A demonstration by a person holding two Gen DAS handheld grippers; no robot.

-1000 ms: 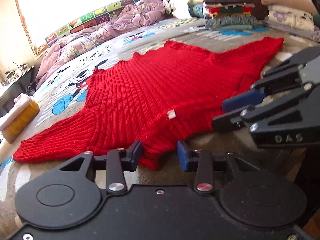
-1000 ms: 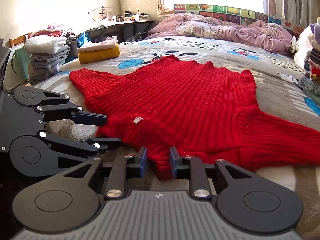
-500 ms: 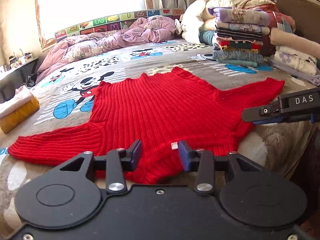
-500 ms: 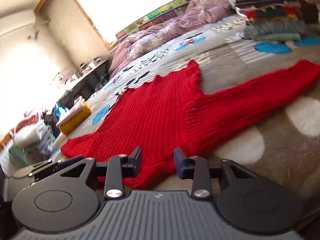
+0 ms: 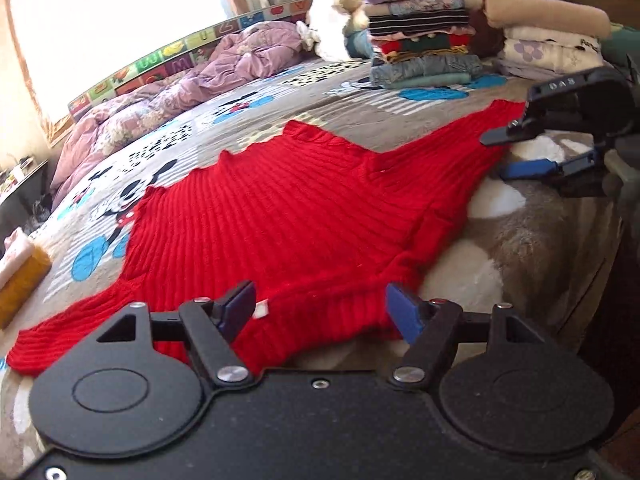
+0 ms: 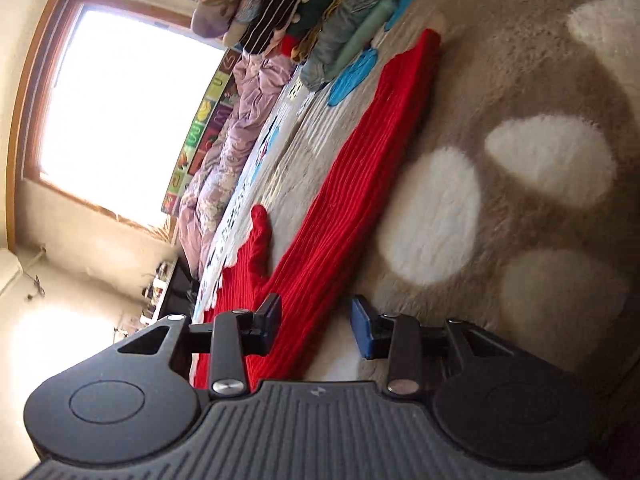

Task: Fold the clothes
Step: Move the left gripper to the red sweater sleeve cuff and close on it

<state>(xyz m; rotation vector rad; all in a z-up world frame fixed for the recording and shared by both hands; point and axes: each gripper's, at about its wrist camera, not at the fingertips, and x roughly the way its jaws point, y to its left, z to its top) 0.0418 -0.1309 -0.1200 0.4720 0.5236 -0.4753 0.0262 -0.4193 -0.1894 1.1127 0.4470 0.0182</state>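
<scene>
**Red sweater flat on bed, both grippers open at its near and right edges**

Left to right:

- Left sleeve of the red sweater (image 5: 304,216) runs out toward the bed's left edge, flat, cuff near a folded yellow item (image 5: 20,284). Body lies spread on the cartoon-print bed cover (image 5: 520,240), ribs running away from the camera, no fold visible.
- Left gripper (image 5: 320,306): jaws spread wide, nothing between them, poised over the near edge by the small white label (image 5: 261,309). Cannot tell if the tips touch the knit.
- Right gripper (image 5: 516,152), also (image 6: 314,326): jaws apart and empty, rolled sideways, straddling the right sleeve near its cuff end.
- Stack of folded clothes (image 5: 420,36) sits well behind, clear of the work.

Judgement: scene fits a sleeve fold-in on the right. To do it well, the right gripper should bite the full sleeve thickness close to the cuff, lift just enough to clear the fuzzy cover, and lay the sleeve straight across the body. Left gripper would do best pinning the near edge so the loose rib knit doesn't drag or stretch.
</scene>
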